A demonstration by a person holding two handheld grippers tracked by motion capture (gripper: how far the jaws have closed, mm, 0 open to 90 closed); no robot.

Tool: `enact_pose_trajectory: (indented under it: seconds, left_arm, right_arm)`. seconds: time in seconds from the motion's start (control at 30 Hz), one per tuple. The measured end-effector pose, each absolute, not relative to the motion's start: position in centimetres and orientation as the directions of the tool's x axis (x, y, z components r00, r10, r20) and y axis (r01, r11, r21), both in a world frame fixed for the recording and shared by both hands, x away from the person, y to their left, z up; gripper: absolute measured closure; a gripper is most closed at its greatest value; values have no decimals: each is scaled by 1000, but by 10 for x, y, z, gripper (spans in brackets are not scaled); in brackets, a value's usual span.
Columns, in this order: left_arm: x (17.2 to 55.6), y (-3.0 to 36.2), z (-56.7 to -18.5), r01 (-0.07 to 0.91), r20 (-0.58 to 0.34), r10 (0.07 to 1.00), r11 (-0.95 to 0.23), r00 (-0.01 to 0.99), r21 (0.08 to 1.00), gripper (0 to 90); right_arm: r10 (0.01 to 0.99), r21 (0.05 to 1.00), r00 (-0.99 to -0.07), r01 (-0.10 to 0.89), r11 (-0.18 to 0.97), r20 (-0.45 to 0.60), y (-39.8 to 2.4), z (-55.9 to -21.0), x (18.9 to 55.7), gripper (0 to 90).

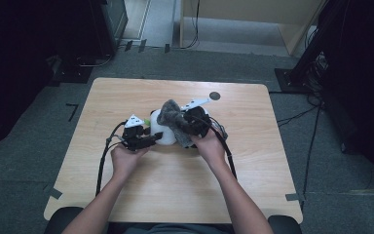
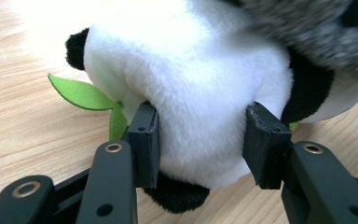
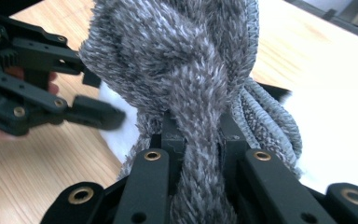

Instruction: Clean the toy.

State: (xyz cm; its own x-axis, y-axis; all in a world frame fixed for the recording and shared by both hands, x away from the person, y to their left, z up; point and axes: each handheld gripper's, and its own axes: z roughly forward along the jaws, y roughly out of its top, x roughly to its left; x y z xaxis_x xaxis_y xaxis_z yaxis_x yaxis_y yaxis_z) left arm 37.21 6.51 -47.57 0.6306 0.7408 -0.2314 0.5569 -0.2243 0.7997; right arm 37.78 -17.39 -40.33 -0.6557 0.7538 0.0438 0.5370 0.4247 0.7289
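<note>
High view puts the work near the middle of the counter (image 1: pixel 126 195), a little toward its far edge: a plush panda (image 1: pixel 163 132) lies there with a grey scarf (image 1: pixel 173 119) draped over it. The left claw (image 1: pixel 152 140) comes at the panda from the left; in the left gripper view its jaws stand part-way open with the pads pressed into the white body of the panda (image 2: pixel 191 93) on both sides, so it holds the toy steady. A green felt leaf (image 2: pixel 81 95) pokes out beside the panda on the wood. The right claw (image 1: pixel 187 127) sits over the panda's right side; the right gripper view shows its jaws drawn nearly together on a thick fold of the scarf (image 3: pixel 191 93), pinching it firmly, with the left claw (image 3: pixel 98 116) at the far side against the white plush.

As a judgement, the job is mid-way: both things are gripped and the scarf lies bunched on the panda, but whether it is going on or coming off cannot be told, and it is neither neatly wrapped nor clear of the toy.

Room is ample. Bare wood runs to the near edge and both side edges, and only a small dark disc (image 1: pixel 215 96) lies near the far right corner
</note>
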Motion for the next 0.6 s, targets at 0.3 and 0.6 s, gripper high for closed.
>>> enact_pose_trajectory:
  seconds: [0.3,0.6]
  left_arm:
    - [373,66,-476,555,-234,735,-226,637,800,531]
    - [373,67,-476,553,-235,730,-230,642,800,532]
  right_arm:
    - [789,748,-612,548,375,52,-215,-398,366,786]
    - [827,758,-555,575,306,87,-251,-406,357,785]
